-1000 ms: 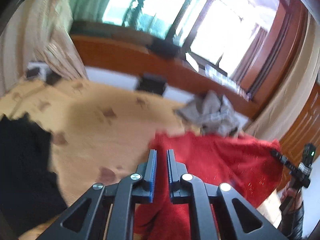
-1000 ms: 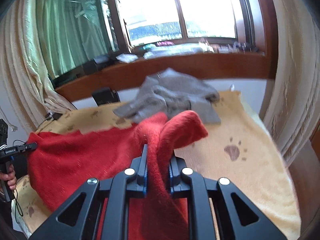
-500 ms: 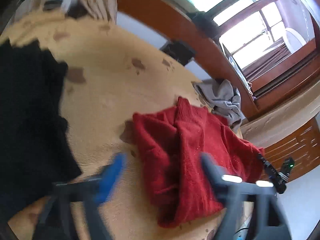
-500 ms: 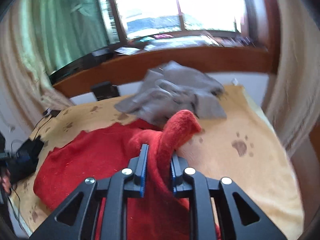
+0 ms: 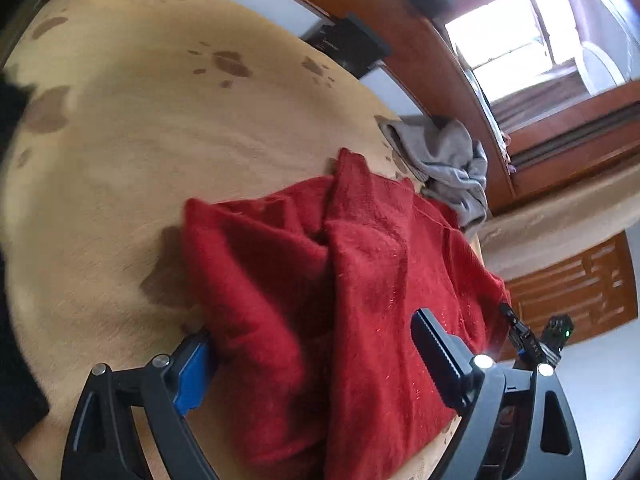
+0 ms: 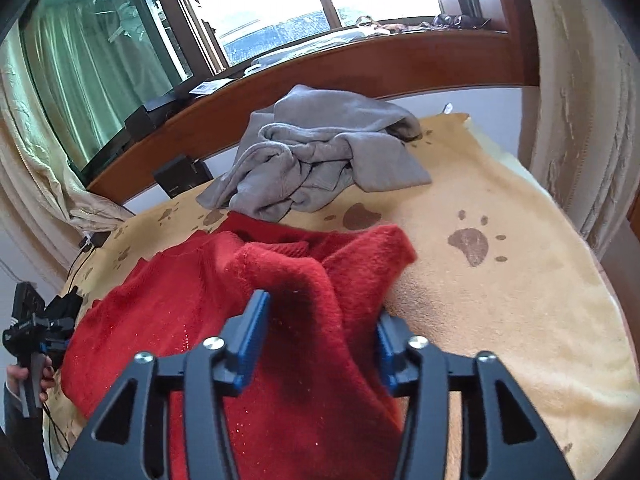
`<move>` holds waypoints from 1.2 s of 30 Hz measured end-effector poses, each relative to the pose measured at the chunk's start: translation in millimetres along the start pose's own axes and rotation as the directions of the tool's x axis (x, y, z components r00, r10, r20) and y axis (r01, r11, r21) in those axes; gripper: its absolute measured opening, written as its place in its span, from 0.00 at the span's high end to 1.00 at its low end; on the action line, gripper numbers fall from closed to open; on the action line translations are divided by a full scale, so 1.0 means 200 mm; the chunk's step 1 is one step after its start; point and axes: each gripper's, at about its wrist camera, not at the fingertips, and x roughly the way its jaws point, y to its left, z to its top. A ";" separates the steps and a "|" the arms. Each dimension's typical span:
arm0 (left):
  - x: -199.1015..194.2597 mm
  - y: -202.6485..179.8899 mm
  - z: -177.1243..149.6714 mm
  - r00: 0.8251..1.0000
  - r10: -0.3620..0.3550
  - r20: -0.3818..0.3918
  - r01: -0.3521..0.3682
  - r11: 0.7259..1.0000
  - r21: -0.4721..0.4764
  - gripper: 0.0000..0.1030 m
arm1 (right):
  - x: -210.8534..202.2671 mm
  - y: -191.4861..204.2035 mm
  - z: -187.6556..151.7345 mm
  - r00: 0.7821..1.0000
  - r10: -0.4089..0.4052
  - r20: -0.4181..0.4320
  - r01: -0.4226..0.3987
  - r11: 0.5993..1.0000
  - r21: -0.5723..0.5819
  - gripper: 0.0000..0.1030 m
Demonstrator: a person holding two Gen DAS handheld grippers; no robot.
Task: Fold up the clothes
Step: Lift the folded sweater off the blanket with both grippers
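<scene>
A yellow blanket (image 6: 500, 320) printed with brown paw marks fills most of both views; it covers a bed and serves as the folding surface. Behind it, across the top of the right wrist view, runs a wooden window ledge (image 6: 360, 64) with bright glass above.

The red sweater (image 5: 360, 280) is the garment being folded. It lies on the blanket in the lower middle of both views, with one part doubled over the body so that a thick ridge runs up the centre, probably a sleeve or side turned inward to narrow the shape. The blur makes it hard to tell which.

A crumpled grey garment (image 6: 320, 152) sits just beyond the sweater in the upper middle of the right wrist view, seemingly waiting its turn. A black cloth (image 5: 16, 360) shows at the left edge of the left wrist view.

The left gripper (image 5: 316, 344), at the bottom of its frame, has its jaws spread wide on either side of the sweater's near end, clamping nothing. The right gripper (image 6: 320, 320), at the bottom of its frame, likewise stands wide apart with the raised red fold between its fingers but not pinched.
</scene>
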 end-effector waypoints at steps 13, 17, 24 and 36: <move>0.08 -0.14 0.00 0.994 0.106 0.010 -0.106 0.984 0.143 0.80 | 0.16 -0.04 -0.07 0.998 -0.011 -0.056 0.010 1.000 -0.015 0.85; -0.06 -0.22 -0.02 0.996 0.033 0.084 -0.045 0.987 0.154 0.81 | 0.10 -0.03 -0.06 1.000 -0.001 -0.015 0.001 1.000 -0.001 0.88; -0.32 -0.37 -0.06 0.985 -0.068 0.161 0.032 0.975 0.220 0.85 | -0.16 0.17 0.05 0.992 0.044 0.122 -0.036 0.997 -0.064 0.89; -0.99 -0.28 -0.02 0.927 -0.091 0.364 0.022 0.981 0.191 0.86 | -0.33 0.73 0.26 0.973 0.127 0.190 -0.081 0.970 -0.228 0.89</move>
